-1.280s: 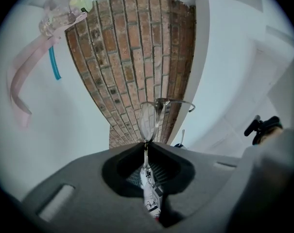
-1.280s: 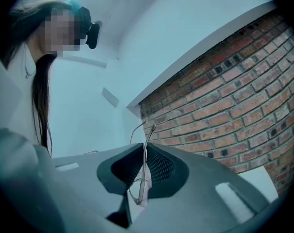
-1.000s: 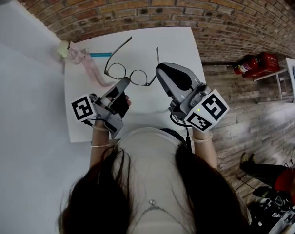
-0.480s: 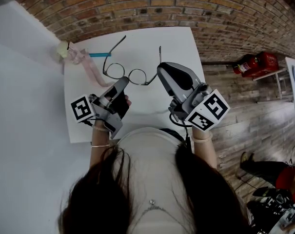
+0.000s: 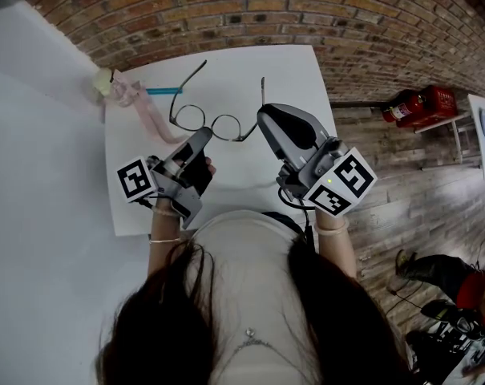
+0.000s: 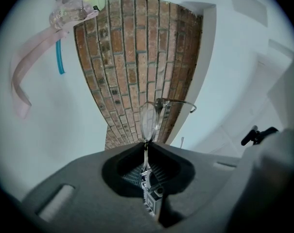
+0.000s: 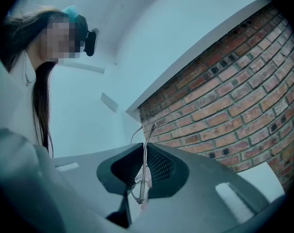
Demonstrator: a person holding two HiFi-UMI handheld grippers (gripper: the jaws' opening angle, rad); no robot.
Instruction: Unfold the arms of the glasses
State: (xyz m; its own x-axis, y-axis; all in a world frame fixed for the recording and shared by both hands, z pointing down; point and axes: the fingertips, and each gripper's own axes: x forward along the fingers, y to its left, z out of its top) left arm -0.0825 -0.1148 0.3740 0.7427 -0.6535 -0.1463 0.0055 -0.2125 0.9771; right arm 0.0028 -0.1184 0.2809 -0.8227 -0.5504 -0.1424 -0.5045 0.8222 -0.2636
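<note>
Wire-rimmed glasses (image 5: 214, 123) over white table (image 5: 294, 66), both arms unfolded, pointing away. In left gripper (image 5: 202, 133): lens rim, pinched tight. In right gripper (image 5: 262, 120): frame's other end, likewise pinched tight.

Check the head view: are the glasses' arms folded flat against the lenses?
No, both arms of the glasses stick straight out from the lenses, fully unfolded.

I see the glasses (image 5: 214, 124) over the counter (image 5: 298, 70), between my left hand-held gripper (image 5: 202, 135) and right hand-held gripper (image 5: 262, 117); a strap (image 5: 150, 117) lies to their left.
</note>
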